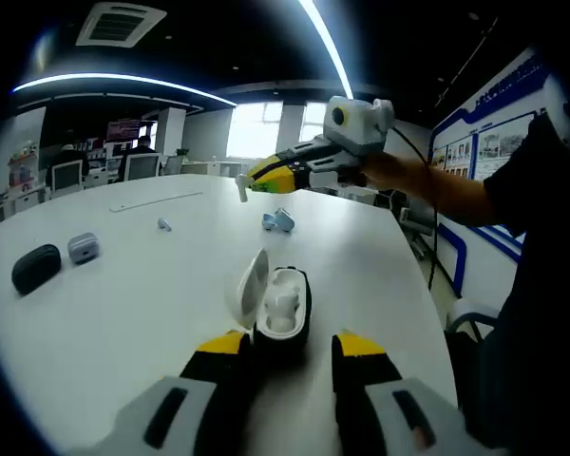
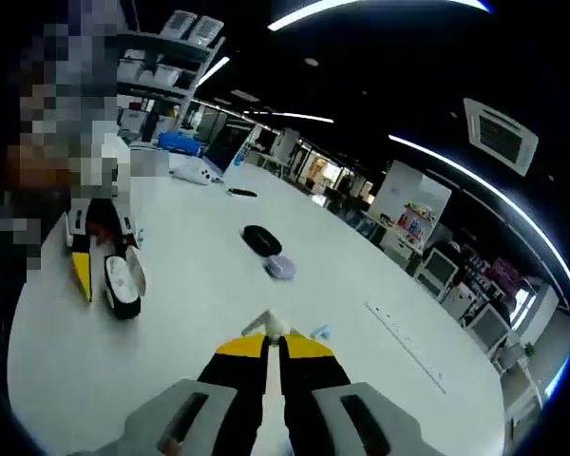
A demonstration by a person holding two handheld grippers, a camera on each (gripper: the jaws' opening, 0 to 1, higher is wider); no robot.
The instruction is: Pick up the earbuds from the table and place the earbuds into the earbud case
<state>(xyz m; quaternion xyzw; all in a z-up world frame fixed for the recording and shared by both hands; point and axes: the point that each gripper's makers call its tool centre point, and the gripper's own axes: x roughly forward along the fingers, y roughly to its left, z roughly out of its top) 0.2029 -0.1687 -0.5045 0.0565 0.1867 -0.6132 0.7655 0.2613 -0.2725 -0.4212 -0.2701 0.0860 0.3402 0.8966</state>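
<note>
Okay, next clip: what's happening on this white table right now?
A person is loading earbuds into an open earbud case on the white table. The left gripper sits at the case, jaws on either side of it. The right gripper is lifted above the table, shut on a white earbud. A blue item, a black case and a grey case lie further off.

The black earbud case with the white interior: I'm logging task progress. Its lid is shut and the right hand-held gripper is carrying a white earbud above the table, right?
Not quite. The black earbud case with the white interior has its lid open, as the left gripper view shows. The rest holds: the right hand-held gripper is pinching a white earbud above the white table.
</note>
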